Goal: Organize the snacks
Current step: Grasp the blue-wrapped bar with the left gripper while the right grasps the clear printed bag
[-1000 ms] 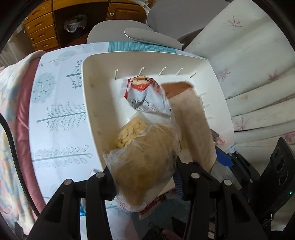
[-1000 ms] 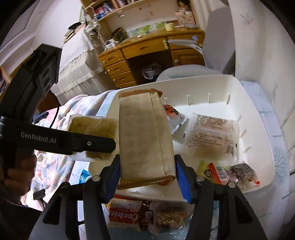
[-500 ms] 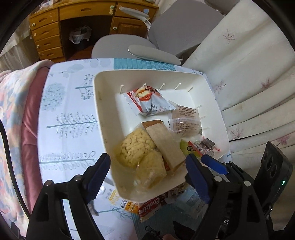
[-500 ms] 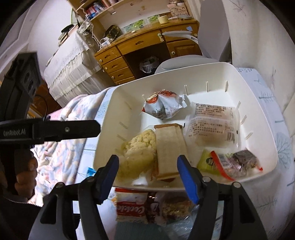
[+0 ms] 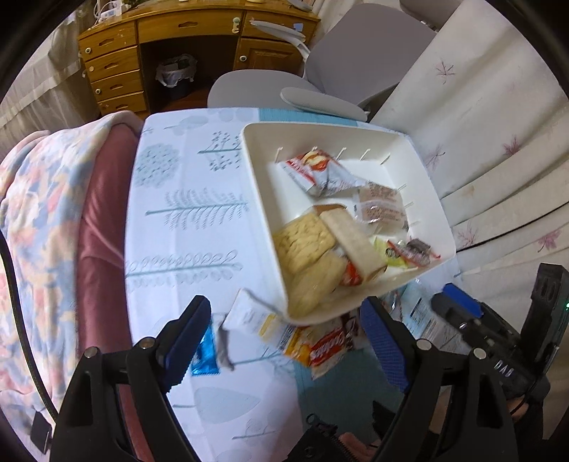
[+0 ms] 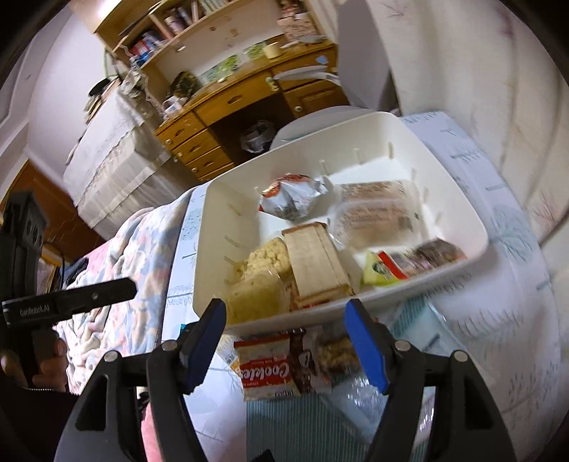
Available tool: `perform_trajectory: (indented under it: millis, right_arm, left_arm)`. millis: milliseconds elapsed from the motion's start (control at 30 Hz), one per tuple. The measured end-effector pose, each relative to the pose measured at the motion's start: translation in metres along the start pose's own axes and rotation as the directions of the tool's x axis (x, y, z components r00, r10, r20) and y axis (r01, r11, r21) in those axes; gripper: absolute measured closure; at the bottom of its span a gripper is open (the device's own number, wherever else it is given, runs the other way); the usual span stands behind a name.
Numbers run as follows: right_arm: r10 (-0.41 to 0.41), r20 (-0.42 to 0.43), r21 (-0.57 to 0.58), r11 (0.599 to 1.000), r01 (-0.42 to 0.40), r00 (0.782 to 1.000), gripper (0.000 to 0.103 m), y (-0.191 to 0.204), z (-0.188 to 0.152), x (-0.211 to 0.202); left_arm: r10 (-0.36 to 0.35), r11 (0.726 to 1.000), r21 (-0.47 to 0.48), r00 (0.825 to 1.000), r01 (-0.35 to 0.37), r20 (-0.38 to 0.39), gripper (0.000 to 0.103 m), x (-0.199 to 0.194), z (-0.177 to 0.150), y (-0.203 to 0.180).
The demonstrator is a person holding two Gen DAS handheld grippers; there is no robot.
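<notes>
Left-wrist view: both tools now empty, opening; packets released into bin.

A wooden desk with a column of drawers is seen at the far side of the room, and a small bin lined with a bag is tucked in its kneehole. A grey chair is placed between the desk and the tabletop, which is covered by a white cloth printed with pale blue plants. A floral blanket is draped just beside the tabletop, pale curtains are hung along the other side, and shelves of books are mounted above the desk.
</notes>
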State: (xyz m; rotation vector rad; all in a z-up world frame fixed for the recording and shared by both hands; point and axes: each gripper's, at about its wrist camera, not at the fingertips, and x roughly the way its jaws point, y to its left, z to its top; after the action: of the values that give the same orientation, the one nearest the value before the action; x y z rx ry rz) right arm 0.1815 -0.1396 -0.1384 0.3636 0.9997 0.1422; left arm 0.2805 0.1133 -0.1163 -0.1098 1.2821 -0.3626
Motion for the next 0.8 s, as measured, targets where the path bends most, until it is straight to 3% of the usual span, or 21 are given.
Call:
perform_trajectory:
  millis: [367,567,800]
  right_arm:
    - [-0.11,0.014,0.213,0.972,0.104,0.994,0.033,-0.023,-0.043,-0.022]
    - [-0.15,0.021,0.325,0.936,0.135,0.989,0.033,-0.039,-0.066,-0.026]
    - [-0.173,0.004,0.476,0.866,0.15,0.985,0.033,-0.068,-0.091,-0.023]
  left_arm:
    - [0.054,0.998,0.027,0.994,-0.052,-0.09,0.018,0.009,-0.027,0.036]
    - [0.085,0.996,0.047,0.983,-0.078,-0.16,0.018,0.031,-0.038,0.051]
    - [0.136,0.99,0.053,0.962,-0.127,-0.236,0.018,0.063,-0.047,0.066]
